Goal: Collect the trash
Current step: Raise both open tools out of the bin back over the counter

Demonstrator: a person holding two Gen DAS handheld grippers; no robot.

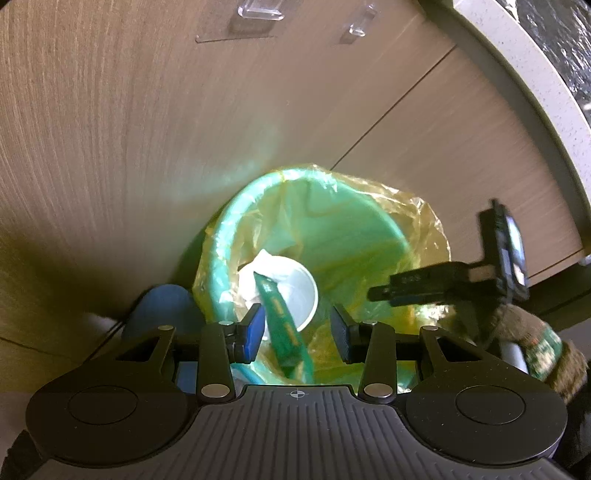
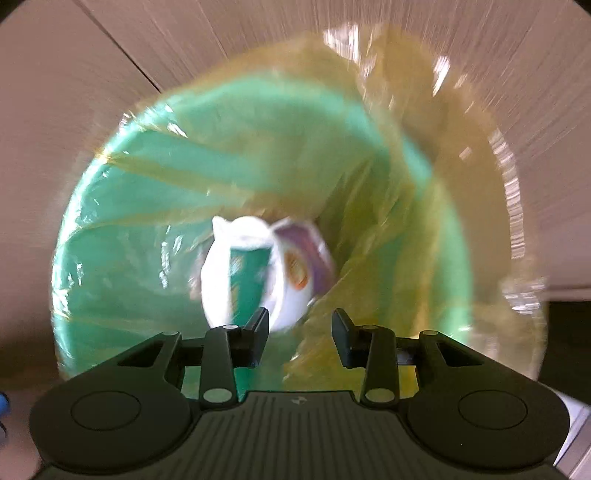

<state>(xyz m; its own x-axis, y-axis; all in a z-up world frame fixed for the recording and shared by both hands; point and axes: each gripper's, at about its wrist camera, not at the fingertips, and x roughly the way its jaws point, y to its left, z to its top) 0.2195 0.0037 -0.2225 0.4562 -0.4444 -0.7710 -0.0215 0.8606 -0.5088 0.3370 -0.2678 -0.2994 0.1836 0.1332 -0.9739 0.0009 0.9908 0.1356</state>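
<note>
A green trash bin (image 1: 255, 206) lined with a yellow plastic bag (image 1: 417, 229) stands against a wooden cabinet. Inside lie a white paper cup (image 1: 299, 291), white crumpled paper (image 1: 269, 264) and a green wrapper (image 1: 282, 325). My left gripper (image 1: 297, 334) is open and empty just above the bin's near rim. My right gripper (image 2: 299, 332) is open and empty over the bin (image 2: 122, 206); it shows in the left wrist view (image 1: 424, 288) at the right. The right wrist view is blurred and shows the cup (image 2: 295, 266) and green wrapper (image 2: 245, 280) in the bag (image 2: 424, 206).
The wooden cabinet front (image 1: 147, 129) rises behind the bin, with clear plastic hooks (image 1: 258, 11) on it and a pale countertop edge (image 1: 535, 81) at the upper right. A blue object (image 1: 162, 306) sits left of the bin.
</note>
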